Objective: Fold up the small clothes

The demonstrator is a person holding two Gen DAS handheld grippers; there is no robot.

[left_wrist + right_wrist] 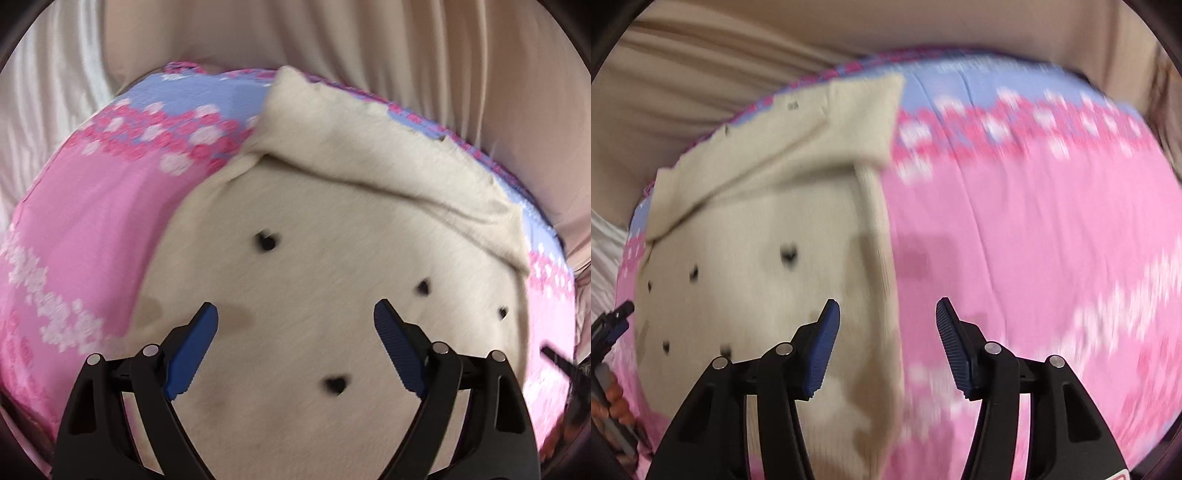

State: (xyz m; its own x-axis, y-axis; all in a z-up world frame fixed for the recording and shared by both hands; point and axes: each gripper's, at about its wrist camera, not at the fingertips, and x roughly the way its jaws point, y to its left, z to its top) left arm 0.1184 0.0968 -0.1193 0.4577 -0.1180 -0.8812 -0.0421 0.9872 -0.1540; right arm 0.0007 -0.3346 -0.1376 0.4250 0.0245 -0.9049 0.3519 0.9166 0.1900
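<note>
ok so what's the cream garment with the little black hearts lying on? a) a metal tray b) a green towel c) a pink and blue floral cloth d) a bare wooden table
c: the cream garment lies flat on a pink and blue floral cloth, which shows around its edges in both wrist views.

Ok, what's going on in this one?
A person with a gripper in each hand is folding a small cream garment with dark heart spots on a pink and blue floral cloth. One part is already folded across its far edge. The left gripper hovers open over the garment's middle; the right gripper is open at its ribbed side edge. Neither holds anything.
</note>
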